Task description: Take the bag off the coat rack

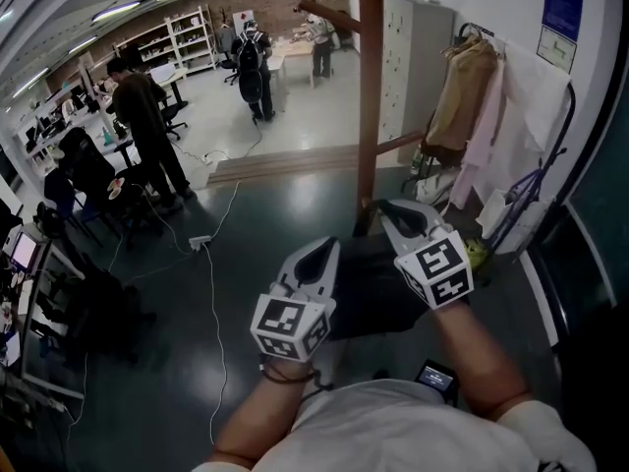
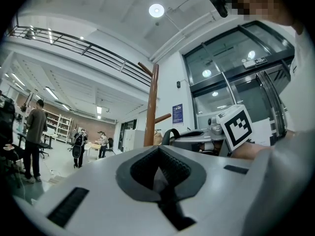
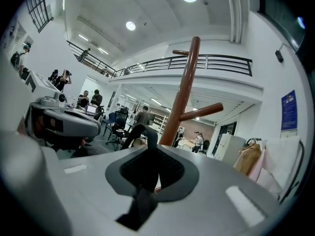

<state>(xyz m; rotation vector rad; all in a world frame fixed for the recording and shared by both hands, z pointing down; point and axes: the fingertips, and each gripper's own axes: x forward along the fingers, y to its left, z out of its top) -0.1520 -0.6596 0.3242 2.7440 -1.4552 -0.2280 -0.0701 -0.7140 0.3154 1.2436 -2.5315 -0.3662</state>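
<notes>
- The left claw is clenched, its jaws pressed together, and nothing shows between them in the left gripper view.
- The right claw sits just to the right of the left one and a little ahead. It is clamped on the black strap, which arches up out of its jaws in a loop.
- The bag, black, lies low between and under the two claws. It is off the pegs, and the right claw holds it by that strap.
- The coat rack, a brown wooden pole with stub pegs, stands just beyond the right claw's tips. It rises straight ahead of that claw in the right gripper view.
- A tan coat and paler garments hang on a wall rail, past the right claw and to its right.
- A white cable runs over the dark floor left of the left claw.
- Far ahead and left of both claws, a person in brown stands by desks, and another with a backpack stands farther off.
</notes>
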